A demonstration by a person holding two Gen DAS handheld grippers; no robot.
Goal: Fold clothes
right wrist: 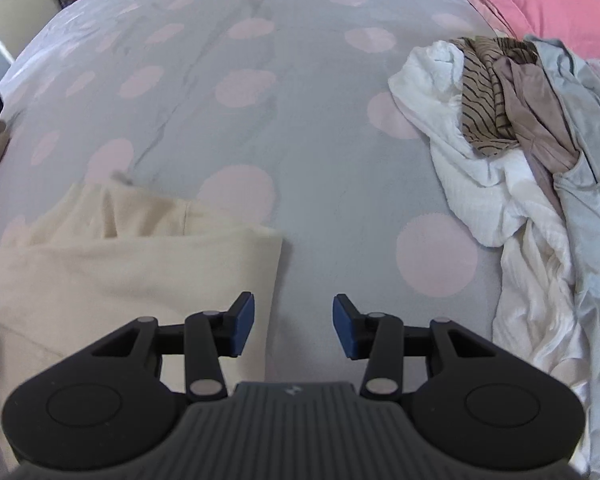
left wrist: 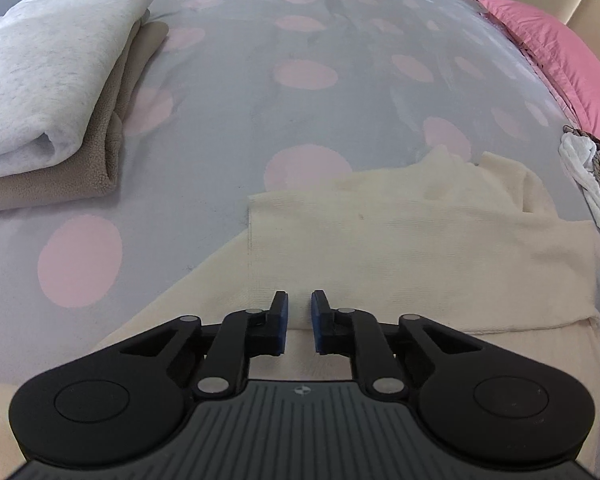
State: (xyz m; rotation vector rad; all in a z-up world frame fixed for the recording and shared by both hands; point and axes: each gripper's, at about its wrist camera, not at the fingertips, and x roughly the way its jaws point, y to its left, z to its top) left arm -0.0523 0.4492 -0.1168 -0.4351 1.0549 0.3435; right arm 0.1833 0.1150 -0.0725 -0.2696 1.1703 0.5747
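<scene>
Cream knit cloth (left wrist: pixel 400 240) lay directly beneath the left hand-held gripper (left wrist: pixel 299 322), whose pads stood a narrow gap apart with nothing between them, so it was released. It lay partly doubled over near the bed's (left wrist: pixel 300 80) near edge. The right hand-held gripper (right wrist: pixel 293 330) hung wide apart and empty over bare bedding just beside the garment's right edge (right wrist: pixel 272 264). A shallow pinch could have caught only the top layer, dragging the fold askew. The loose pile of clothes (right wrist: pixel 500 140) toward the right edge near the pink pillow (left wrist: pixel 560 52) might have snagged a sweeping move. The folded stack (left wrist: pixel 52 92) sat at the far left; the bed's middle offered open room.
</scene>
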